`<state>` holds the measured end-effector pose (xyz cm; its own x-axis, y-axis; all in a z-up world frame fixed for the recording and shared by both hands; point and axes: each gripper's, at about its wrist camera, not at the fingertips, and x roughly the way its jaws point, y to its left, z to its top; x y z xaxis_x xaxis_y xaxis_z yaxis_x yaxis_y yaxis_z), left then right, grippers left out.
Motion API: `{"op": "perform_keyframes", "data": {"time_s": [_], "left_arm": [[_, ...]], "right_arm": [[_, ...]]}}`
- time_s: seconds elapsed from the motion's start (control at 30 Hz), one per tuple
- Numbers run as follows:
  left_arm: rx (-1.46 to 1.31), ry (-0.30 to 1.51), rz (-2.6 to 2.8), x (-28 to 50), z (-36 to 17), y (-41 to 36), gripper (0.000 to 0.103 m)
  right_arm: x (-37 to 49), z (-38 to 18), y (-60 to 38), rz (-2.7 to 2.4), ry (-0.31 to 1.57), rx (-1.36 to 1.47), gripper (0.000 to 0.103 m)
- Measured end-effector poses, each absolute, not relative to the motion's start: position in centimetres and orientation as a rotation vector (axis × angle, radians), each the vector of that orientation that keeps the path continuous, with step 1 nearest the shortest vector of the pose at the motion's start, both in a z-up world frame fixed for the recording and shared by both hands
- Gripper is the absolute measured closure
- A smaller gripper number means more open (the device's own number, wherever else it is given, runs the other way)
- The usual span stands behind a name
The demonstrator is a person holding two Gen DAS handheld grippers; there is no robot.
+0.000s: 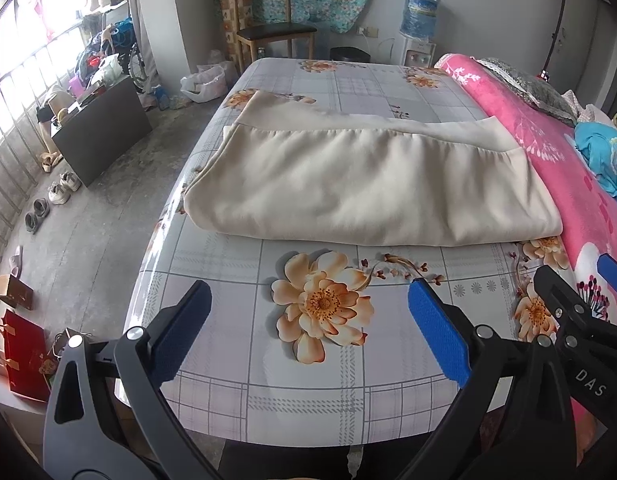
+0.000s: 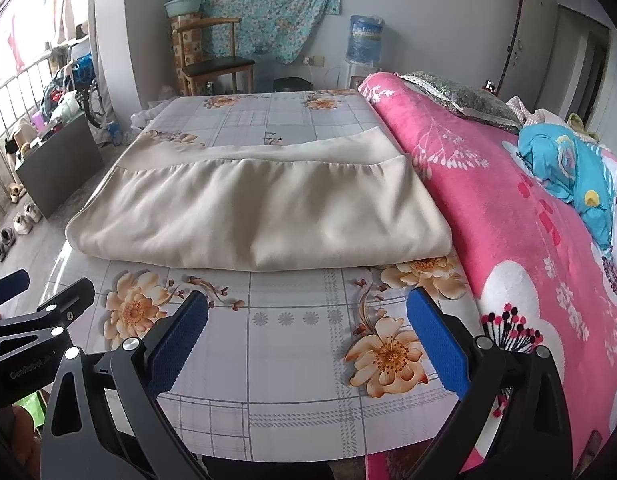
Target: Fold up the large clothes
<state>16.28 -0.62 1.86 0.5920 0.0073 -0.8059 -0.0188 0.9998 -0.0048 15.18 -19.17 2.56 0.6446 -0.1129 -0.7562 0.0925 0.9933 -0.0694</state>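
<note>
A large beige cloth (image 1: pixel 368 176) (image 2: pixel 260 216) lies folded in layers across the middle of a table with a flowered plastic cover (image 1: pixel 308 360) (image 2: pixel 276 360). My left gripper (image 1: pixel 308 332) hovers open over the table's near edge, short of the cloth, its blue pads (image 1: pixel 436 332) wide apart and empty. Open as well, my right gripper (image 2: pixel 308 336) hangs over the near edge, nothing between its pads (image 2: pixel 436 340). Each gripper shows in the other's view: the right one (image 1: pixel 572 292) at the right edge, the left one (image 2: pixel 44 292) at the left edge.
A pink flowered blanket (image 1: pixel 548 152) (image 2: pixel 508 208) lies along the table's right side, with a blue bundle (image 2: pixel 576 176) and a grey pillow (image 2: pixel 464 100) on it. A wooden chair (image 1: pixel 268 28), a water dispenser (image 1: pixel 418 32) and shoes (image 1: pixel 60 188) stand on the floor.
</note>
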Motion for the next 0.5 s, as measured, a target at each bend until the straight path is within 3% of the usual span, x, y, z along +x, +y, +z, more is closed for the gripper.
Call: {"op": "perform_keyframes", "data": {"time_s": [0.5], "left_arm": [[-0.026,0.944,0.008,16.71,1.74,-0.3,0.008]], "right_arm": [[15.84,2.23,-18.31,-0.123,0.875,-0.04,0.006]]}}
